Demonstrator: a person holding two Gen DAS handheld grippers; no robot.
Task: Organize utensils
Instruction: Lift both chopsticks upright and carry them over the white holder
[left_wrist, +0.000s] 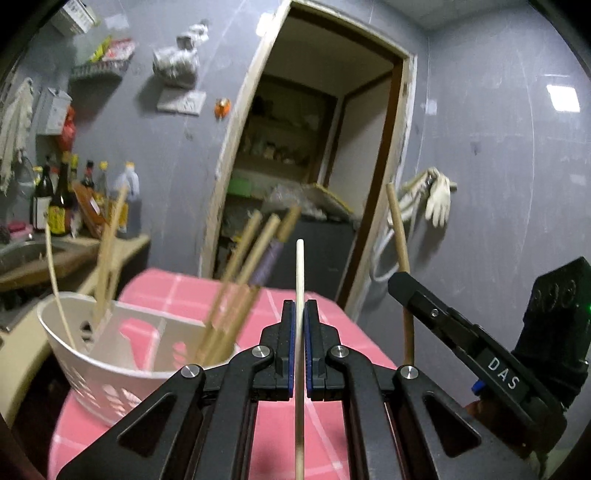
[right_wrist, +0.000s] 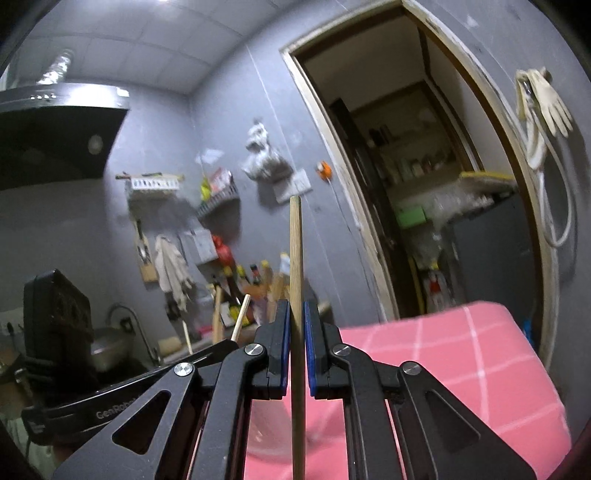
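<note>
My left gripper (left_wrist: 300, 306) is shut on a pale white chopstick (left_wrist: 299, 280) that stands upright between its pads. A white perforated utensil basket (left_wrist: 88, 365) sits on the pink checked table (left_wrist: 317, 332) to the left, with several wooden chopsticks (left_wrist: 243, 266) leaning in its compartments. My right gripper (right_wrist: 295, 314) is shut on a brown wooden chopstick (right_wrist: 295, 258), held upright. The right gripper also shows in the left wrist view (left_wrist: 480, 343) at right, with its brown chopstick (left_wrist: 400, 240). The left gripper's white chopstick tip shows in the right wrist view (right_wrist: 242, 314).
A kitchen counter with a sink (left_wrist: 26, 254) and several sauce bottles (left_wrist: 59, 199) lies to the left. An open doorway (left_wrist: 314, 166) to a storeroom is behind the table. White gloves (left_wrist: 437, 199) hang on the grey wall. A range hood (right_wrist: 55, 129) hangs upper left.
</note>
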